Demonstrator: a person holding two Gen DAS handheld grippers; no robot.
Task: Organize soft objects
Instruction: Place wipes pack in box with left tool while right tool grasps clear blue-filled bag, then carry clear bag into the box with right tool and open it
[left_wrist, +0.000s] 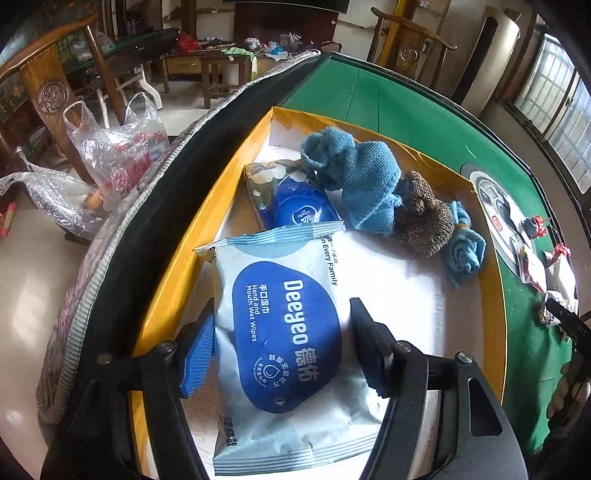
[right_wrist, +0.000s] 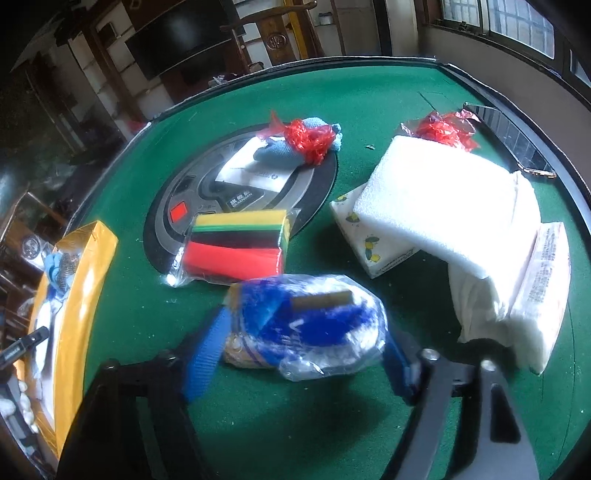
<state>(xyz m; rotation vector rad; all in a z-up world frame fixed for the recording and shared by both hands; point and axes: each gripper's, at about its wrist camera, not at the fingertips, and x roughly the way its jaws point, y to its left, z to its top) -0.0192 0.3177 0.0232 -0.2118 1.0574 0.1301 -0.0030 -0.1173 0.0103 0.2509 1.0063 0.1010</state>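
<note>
In the left wrist view, a yellow-walled box (left_wrist: 236, 173) with a white floor sat at the edge of the green table (left_wrist: 413, 110), its long wall running along the table's dark padded rim (left_wrist: 155, 206). The far end of the box was crowded: a blue tissue pack (left_wrist: 295, 206), a bundle of blue cloths (left_wrist: 354, 177) and a brown knitted piece (left_wrist: 424, 221) lay touching one another. The white floor to the right of the near end was bare up to the right-hand wall. The left gripper (left_wrist: 282, 343) straddled a wet wipes pack (left_wrist: 288, 332) lying on the box floor; its blue pads sat against the pack's two sides at a middling spread, apparently gripping it.

In the right wrist view, the box stood at the left edge. Ahead lay a pack of coloured sponges (right_wrist: 236, 243), a white foam block (right_wrist: 443, 218) over tissue packs (right_wrist: 373, 236), and open green felt between them. The right gripper (right_wrist: 303, 354) stood half open around a blurred blue-and-clear plastic bundle (right_wrist: 306, 328); whether the pads pressed it could not be told.
</note>
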